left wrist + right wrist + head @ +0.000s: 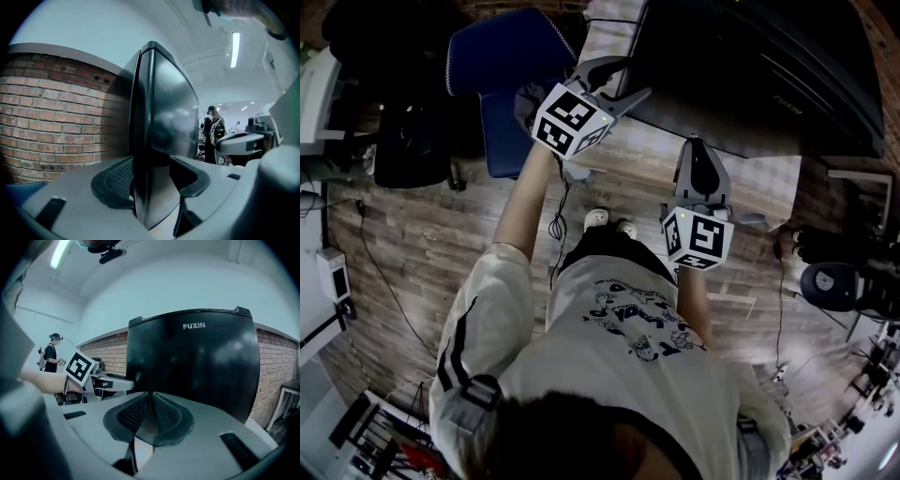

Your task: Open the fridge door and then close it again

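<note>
**Left tongs [630, 77] spread around the fridge [750, 75] door's edge**

The black fridge stands on the surface [759, 183]. Its door edge [145, 140] sits between the spread left tongs, whose pads are not visibly pressing. The right tongs [700, 145], pressed together and empty, point at the fridge's front. The door looks rigid and glossy, probably slippery, and is likely best gripped at that free edge.

Glossy black fridge door [192, 366] — rough brick wall [51, 122].

A black fridge [750, 75] stands on a checked-cloth table [759, 178], and left of the fridge a blue chair [506, 122] sits on the wood-plank floor [412, 244].
</note>
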Tool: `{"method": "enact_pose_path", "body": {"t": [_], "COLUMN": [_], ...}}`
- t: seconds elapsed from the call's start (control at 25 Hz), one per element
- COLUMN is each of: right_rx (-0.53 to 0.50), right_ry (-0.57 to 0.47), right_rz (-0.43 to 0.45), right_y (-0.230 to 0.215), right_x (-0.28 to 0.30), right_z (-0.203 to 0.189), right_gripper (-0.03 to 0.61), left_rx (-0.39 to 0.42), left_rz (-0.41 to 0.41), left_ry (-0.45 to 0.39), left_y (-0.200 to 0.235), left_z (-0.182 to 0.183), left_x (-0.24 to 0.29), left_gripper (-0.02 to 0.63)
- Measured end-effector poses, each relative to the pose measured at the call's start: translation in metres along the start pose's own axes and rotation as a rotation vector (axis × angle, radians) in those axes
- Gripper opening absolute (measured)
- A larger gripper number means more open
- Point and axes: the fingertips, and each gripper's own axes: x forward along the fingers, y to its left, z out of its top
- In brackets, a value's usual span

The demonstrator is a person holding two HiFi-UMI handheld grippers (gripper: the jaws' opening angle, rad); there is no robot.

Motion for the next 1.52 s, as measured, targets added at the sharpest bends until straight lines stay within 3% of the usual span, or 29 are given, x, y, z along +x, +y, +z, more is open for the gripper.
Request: {"method": "enact_pose_path", "body": {"t": [0.68,0.96,1.52], "right_rx": [-0.009,-0.013,0.033], "right_ry": [-0.017,-0.058,-0.047], "right_rz": [0.035,0.054,0.045], "right_y": [0.013,0.019,0.037], "right_x": [-0.022,-0.044,-0.107], "right_z": [0.002,0.017,-0.002], "right_gripper": [0.044,0.044,0.044], "left_rx": [-0.021,-0.034,-0.012], "left_rz": [0.050,0.004,-0.056], "left_ry": [0.012,-0.024,-0.016], "left_y": [-0.007,-0.066,-0.142], "left_z": [-0.001,-0.008,-0.022], "left_x": [-0.010,-0.053,-0.095], "left_gripper": [0.238,0.207,0.158]}}
